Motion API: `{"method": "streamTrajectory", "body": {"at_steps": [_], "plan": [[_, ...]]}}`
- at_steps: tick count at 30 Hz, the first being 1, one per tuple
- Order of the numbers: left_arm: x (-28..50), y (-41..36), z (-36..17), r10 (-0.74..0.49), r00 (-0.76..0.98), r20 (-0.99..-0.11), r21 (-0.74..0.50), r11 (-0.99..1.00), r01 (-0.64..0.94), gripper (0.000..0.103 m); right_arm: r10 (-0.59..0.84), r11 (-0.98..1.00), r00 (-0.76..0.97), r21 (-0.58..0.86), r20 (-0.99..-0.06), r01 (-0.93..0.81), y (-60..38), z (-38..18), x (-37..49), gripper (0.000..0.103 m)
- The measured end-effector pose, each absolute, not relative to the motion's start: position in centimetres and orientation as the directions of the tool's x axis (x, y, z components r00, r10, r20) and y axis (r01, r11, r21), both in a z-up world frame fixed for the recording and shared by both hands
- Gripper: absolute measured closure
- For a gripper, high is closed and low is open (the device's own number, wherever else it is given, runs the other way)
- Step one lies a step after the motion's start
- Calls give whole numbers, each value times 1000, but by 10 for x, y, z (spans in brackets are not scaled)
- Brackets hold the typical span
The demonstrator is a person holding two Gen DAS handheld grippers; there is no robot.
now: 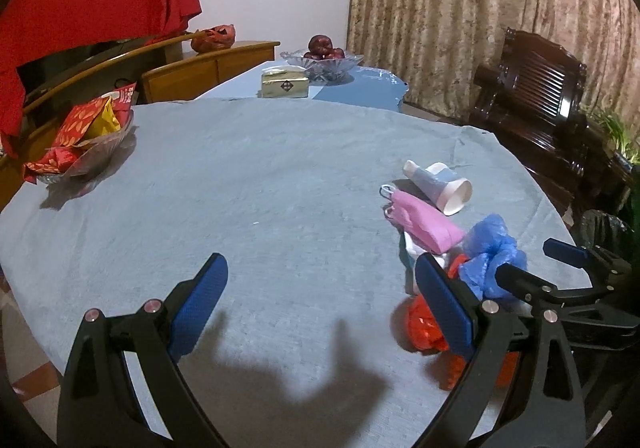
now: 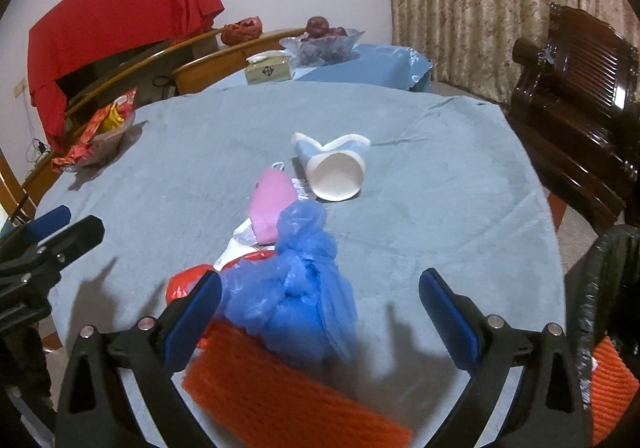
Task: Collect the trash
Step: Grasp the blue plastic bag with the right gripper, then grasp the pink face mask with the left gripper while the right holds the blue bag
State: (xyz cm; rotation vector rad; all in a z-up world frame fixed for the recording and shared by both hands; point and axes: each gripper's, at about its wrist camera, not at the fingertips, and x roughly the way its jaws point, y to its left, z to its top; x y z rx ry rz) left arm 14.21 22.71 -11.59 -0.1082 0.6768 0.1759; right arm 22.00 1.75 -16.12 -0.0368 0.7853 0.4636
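Surveying a round tabletop [image 2: 440, 176] under grey-blue cloth, we log patterned curtains [image 2: 480, 0] and a dark wooden chair [image 2: 572, 100] behind. Both our tools, left [image 1: 320, 288] and right [image 2: 320, 300], stand apart, empty.

Trash clustered on right side of table. Crumpled blue plastic bag [image 2: 294, 288] lies nearest, over orange foam netting [image 2: 280, 380] and red plastic scrap [image 2: 184, 282]. Pink folded face mask [image 2: 270, 204] just beyond. White paper cups [image 2: 334, 166] farthest, tipped on their sides.
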Motion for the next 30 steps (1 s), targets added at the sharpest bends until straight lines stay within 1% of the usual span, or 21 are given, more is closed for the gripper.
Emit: {"method": "streamTrajectory", "body": {"at_steps": [3,6,9,11,13,16,22,30], "plan": [[144,230,-118,125,763,-634,-47,979,-199,11,392,895,597,140,-700,-423,23,-166,225,6],[146,230,-119,124,762,-635,-49,979,-199,11,403,886,572,147,-715,-441,27,-172,225,14],[148,230,-121,118,760,-639,-56,978,-199,11,417,876,548,162,-725,-453,28,-175,224,27],[149,229,-122,114,761,-639,-60,979,-197,11,435,866,524,181,-732,-467,29,-177,224,47],[150,228,-122,112,761,-639,-58,980,-193,11,444,859,512,188,-735,-476,29,-177,223,58],[149,225,-120,108,763,-637,-61,980,-189,11,456,854,512,197,-728,-481,26,-173,222,66],[151,217,-117,97,767,-634,-67,982,-179,11,470,855,539,208,-699,-475,13,-157,222,69],[163,199,-115,71,772,-632,-68,987,-146,11,434,885,597,197,-674,-421,-16,-141,232,69]]}}
